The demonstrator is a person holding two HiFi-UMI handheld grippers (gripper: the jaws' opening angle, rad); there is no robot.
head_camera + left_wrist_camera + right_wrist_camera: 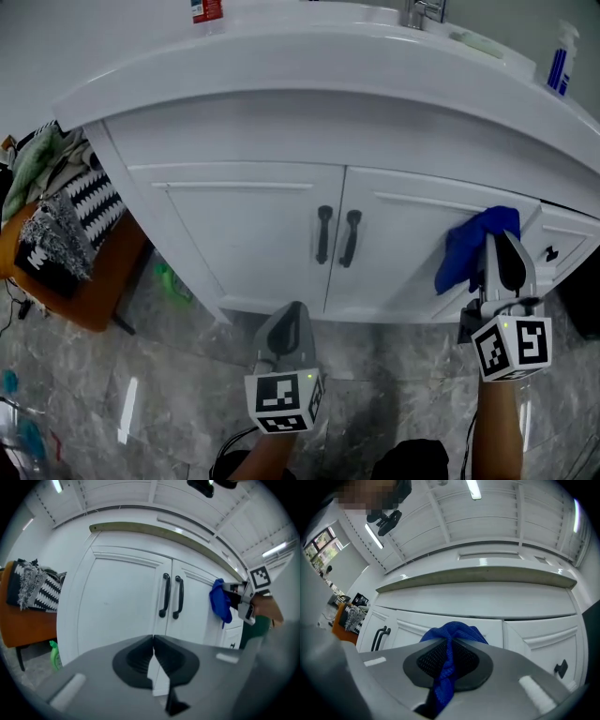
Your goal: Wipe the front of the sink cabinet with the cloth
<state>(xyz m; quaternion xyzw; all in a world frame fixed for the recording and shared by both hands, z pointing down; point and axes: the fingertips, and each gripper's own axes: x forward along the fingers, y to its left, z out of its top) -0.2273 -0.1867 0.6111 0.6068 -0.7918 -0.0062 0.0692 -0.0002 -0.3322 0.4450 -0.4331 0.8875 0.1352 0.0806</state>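
Evidently the blue cloth (466,251) was clenched in the right gripper (502,239), against the right edge of the sink cabinet door (403,267), three o'clock from the black handles (337,236). Bare panel lay toward nine o'clock. The left gripper (292,314), jaws together on nothing, hung at six o'clock. The spray bottle (560,58) print was unreadable.

The blue cloth (469,248) is bunched and pinched tight in my right gripper (500,246), lying against the right-hand door at frame right. The white sink cabinet (244,234) spans mid-frame, doors shut, black handles (337,236) paired at centre.
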